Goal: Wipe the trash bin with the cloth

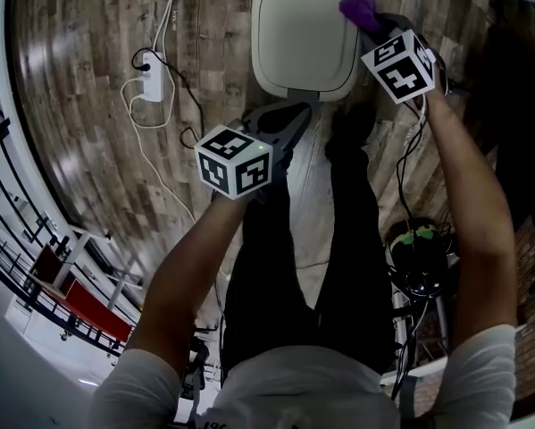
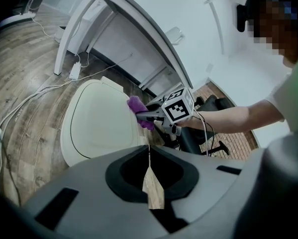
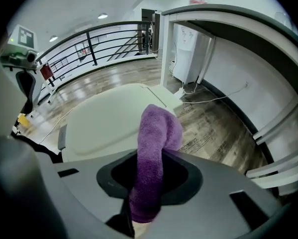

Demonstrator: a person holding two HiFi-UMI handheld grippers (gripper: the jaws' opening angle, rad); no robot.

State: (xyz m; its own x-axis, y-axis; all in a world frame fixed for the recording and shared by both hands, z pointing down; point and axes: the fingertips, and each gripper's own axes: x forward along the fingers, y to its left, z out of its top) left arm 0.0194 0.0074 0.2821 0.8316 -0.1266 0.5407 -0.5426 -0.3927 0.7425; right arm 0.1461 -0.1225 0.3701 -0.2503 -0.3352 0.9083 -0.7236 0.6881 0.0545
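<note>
Looking along left tongs [image 2: 149, 152] alone shows them closed, empty; right tongs [image 2: 142, 116] clamp cloth [image 2: 135, 105] at trash bin [image 2: 99, 126].

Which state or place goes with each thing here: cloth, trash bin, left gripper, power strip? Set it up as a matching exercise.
Things:
1. cloth
2. trash bin
3. left gripper
4. power strip

States or places:
A. jaws together, nothing between them
B. lid closed
C. lying left of the trash bin in the head view
D. purple, clamped in the right gripper

Pairs: 1-D, 2-B, 3-A, 4-C
</note>
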